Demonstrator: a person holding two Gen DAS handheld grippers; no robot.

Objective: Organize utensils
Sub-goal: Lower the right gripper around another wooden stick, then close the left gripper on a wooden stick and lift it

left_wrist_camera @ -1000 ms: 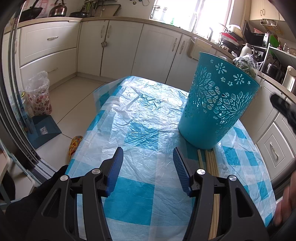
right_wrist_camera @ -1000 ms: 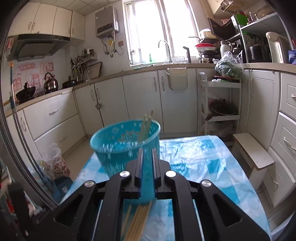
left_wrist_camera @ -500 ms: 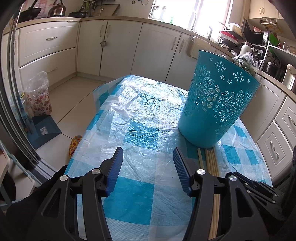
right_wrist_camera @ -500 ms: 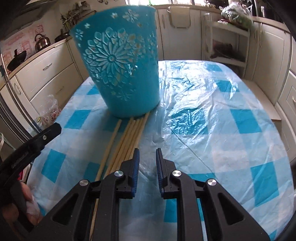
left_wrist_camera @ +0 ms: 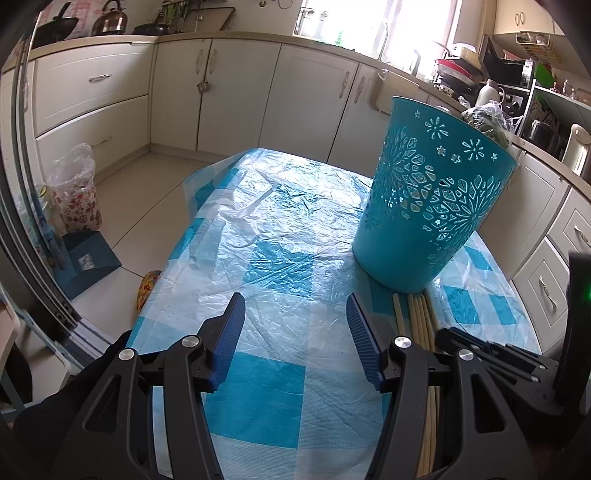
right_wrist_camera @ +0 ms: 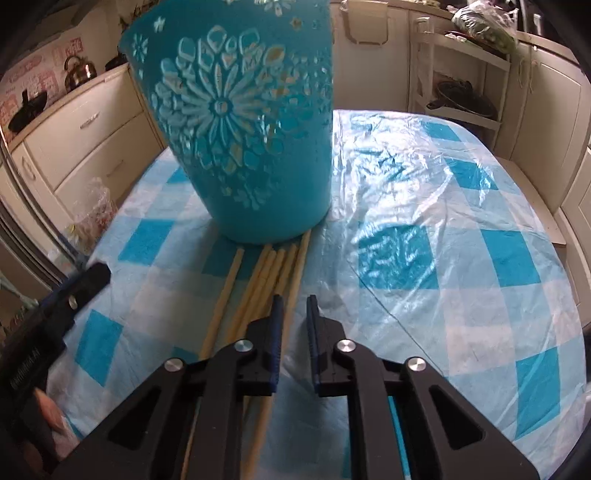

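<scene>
Right wrist view: our right gripper (right_wrist_camera: 294, 306), jaws narrowly parted and empty, sits over light, stiff, slippery chopsticks (right_wrist_camera: 273, 280) lying before the basket (right_wrist_camera: 240, 129). We judge a mid-shaft pinch safest; left gripper (left_wrist_camera: 295, 317) gapes empty.

Cream cabinets (left_wrist_camera: 92, 96) line the kitchen — bright window (left_wrist_camera: 373, 18), tiled floor (left_wrist_camera: 140, 177).

The worktop (left_wrist_camera: 280, 373) wears a blue-and-white checked cloth under crinkled clear plastic, and on it stand a teal cut-out basket (right_wrist_camera: 243, 147) and loose wooden chopsticks (right_wrist_camera: 258, 288) lying at its base.
</scene>
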